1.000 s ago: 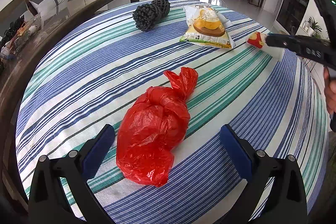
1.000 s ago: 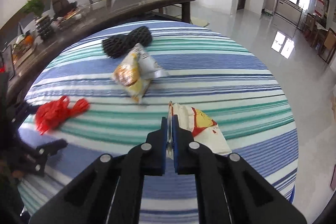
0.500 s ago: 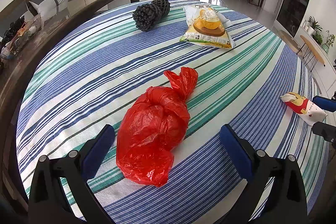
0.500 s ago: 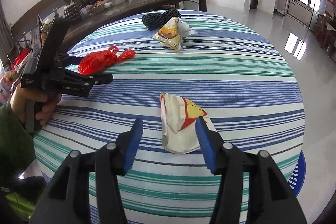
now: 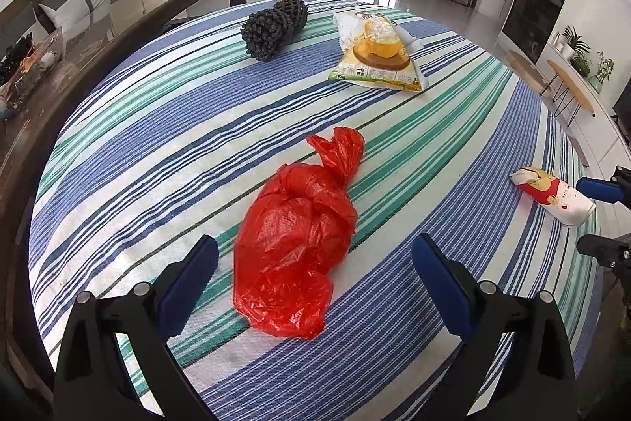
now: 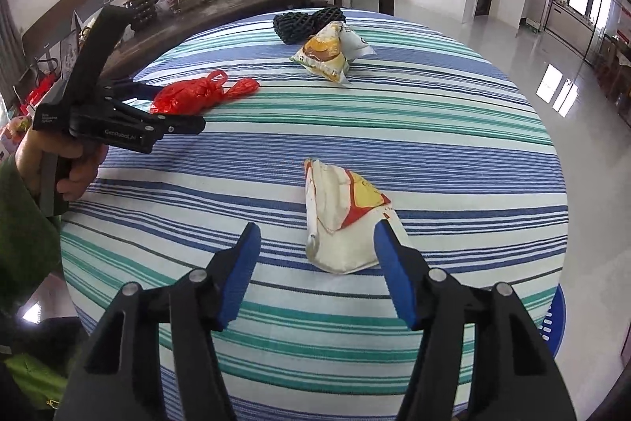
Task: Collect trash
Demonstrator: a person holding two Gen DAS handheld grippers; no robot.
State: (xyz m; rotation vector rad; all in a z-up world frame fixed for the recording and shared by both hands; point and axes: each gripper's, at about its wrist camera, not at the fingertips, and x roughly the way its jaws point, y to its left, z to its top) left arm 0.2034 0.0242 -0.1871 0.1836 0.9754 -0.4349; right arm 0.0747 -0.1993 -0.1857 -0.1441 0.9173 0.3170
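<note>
With jaws spread wide, the left gripper (image 5: 311, 265) straddles the knotted red plastic bag (image 5: 295, 247) at lower centre of the striped tablecloth (image 5: 157, 145), while the right gripper (image 6: 315, 255), likewise released, flanks the crumpled white-and-red paper wrapper (image 6: 339, 219).

Left gripper (image 5: 313, 277) and right gripper (image 6: 315, 255) both spread wide

The right gripper (image 6: 317, 277) gapes around the white wrapper (image 6: 341, 219); its 3 o'clock pad perhaps touches it. At 10 o'clock, the red bag (image 6: 199, 93).
</note>
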